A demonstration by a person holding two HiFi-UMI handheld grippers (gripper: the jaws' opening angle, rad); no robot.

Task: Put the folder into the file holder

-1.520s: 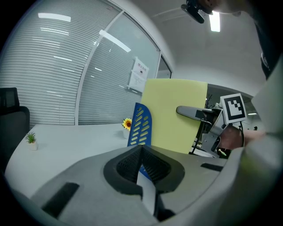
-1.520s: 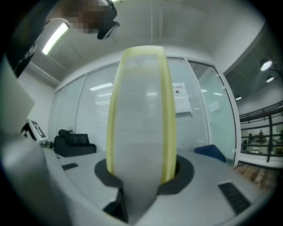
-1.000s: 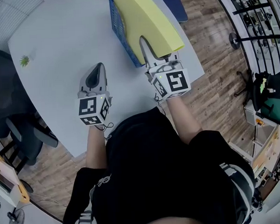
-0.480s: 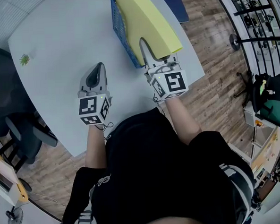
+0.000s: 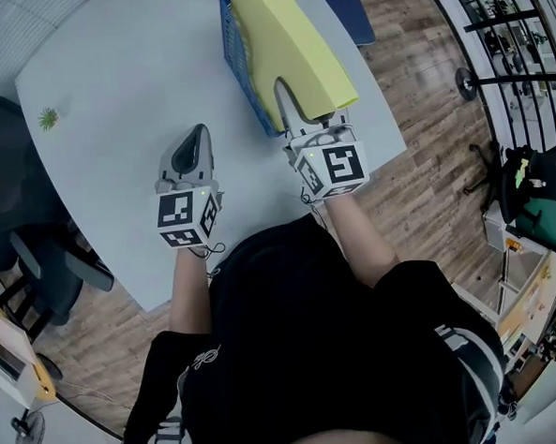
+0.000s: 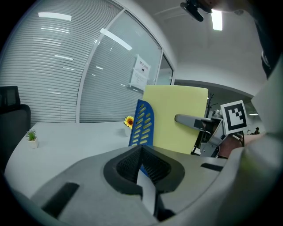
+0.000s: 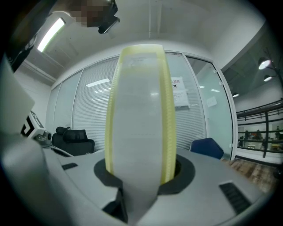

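My right gripper (image 5: pixel 292 95) is shut on the near edge of a thick yellow folder (image 5: pixel 295 42), which it holds on edge. In the right gripper view the folder (image 7: pixel 141 106) fills the gap between the jaws of the right gripper (image 7: pixel 141 174). The folder leans over the blue slotted file holder (image 5: pixel 239 59) and hides most of it; whether its lower edge is inside I cannot tell. The left gripper view shows the holder's wall (image 6: pixel 142 123) right beside the folder (image 6: pixel 177 126). My left gripper (image 5: pixel 194 143) hovers over the table, shut and empty; its pads (image 6: pixel 141 163) meet.
The white table (image 5: pixel 119 76) carries a tiny potted plant (image 5: pixel 48 119) at far left and a small sunflower (image 6: pixel 128 121) behind the holder. A black office chair (image 5: pixel 13 195) stands left of the table, a blue chair (image 5: pixel 344 1) beyond the holder. Wooden floor lies right.
The right gripper and the folder have shifted slightly left and away, closer over the file holder. The left gripper has not moved.
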